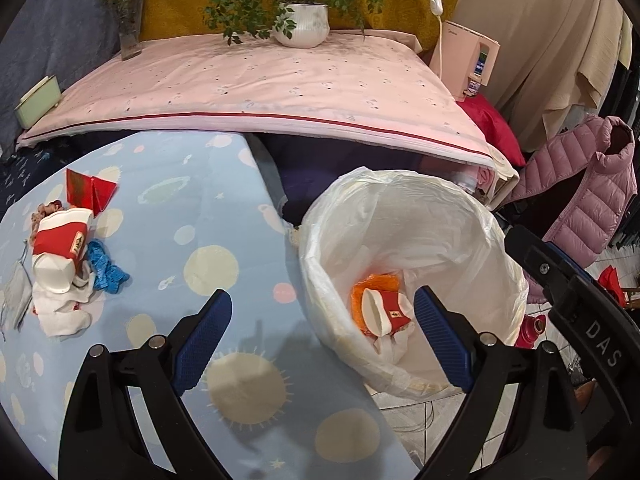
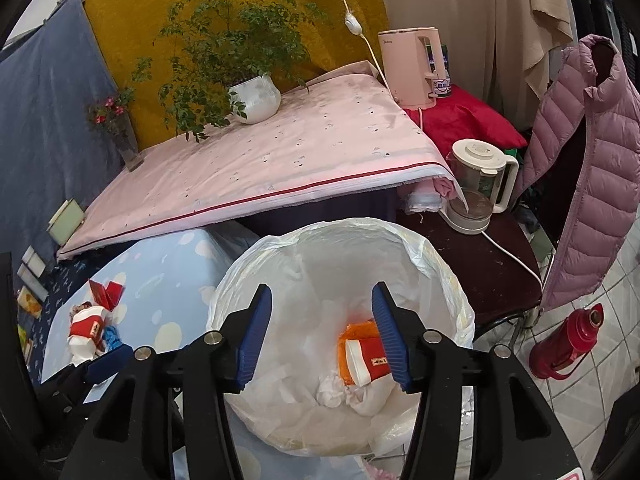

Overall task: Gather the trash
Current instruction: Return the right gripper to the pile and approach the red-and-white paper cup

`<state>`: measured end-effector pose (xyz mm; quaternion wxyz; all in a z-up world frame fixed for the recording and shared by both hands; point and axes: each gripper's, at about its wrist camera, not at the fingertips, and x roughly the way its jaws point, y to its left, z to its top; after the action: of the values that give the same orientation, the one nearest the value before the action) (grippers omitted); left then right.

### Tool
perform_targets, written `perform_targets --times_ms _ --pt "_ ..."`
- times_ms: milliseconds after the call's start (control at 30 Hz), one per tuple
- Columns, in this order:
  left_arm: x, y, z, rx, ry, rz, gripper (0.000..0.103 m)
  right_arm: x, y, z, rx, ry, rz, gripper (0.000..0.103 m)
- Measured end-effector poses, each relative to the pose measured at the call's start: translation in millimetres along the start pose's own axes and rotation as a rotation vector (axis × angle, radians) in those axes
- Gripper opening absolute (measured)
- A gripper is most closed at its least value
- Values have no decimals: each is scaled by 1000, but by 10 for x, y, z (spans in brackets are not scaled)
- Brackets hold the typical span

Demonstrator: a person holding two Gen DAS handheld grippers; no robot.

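A bin lined with a white bag [image 1: 400,200] [image 2: 440,264] stands beside the table with the blue spotted cloth [image 1: 180,220]. In it lie a red-and-white paper cup [image 1: 386,312] [image 2: 368,360], an orange wrapper [image 1: 376,286] and crumpled tissue [image 2: 330,392]. My right gripper [image 2: 321,288] hangs open over the bin with nothing between its fingers. My left gripper [image 1: 323,294] is open wide and empty, straddling the table edge and the bin rim. On the cloth at the left lie another red-and-white cup [image 1: 60,240], a blue wrapper [image 1: 106,268], white tissue [image 1: 64,312] and folded red paper [image 1: 90,192].
Behind is a pink-covered table [image 1: 260,80] with a potted plant [image 1: 302,24], a vase [image 1: 130,36] and a pink kettle [image 1: 468,60]. A pink puffer jacket [image 2: 592,160], a blender [image 2: 480,176] on a dark stool and a red flask [image 2: 568,344] on the tiles stand to the right.
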<state>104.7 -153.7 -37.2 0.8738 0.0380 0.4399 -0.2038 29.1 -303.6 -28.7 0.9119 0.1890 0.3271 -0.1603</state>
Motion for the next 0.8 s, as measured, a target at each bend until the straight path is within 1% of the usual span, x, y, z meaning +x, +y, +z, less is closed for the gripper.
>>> perform_targets --times_ms 200,333,400,633,800 --pt "-66 203 -49 -35 -5 29 88 -16 155 -83 -32 12 8 52" --pt "-99 352 -91 -62 -5 47 88 -27 281 -137 -59 18 13 56" --pt "-119 429 -114 -76 -6 55 88 -26 345 -160 -73 23 17 56" --pt "-180 717 -197 -126 -10 83 88 3 624 -257 -130 45 38 56" --pt "-206 968 -273 -169 -7 122 88 25 852 -354 -183 62 53 57"
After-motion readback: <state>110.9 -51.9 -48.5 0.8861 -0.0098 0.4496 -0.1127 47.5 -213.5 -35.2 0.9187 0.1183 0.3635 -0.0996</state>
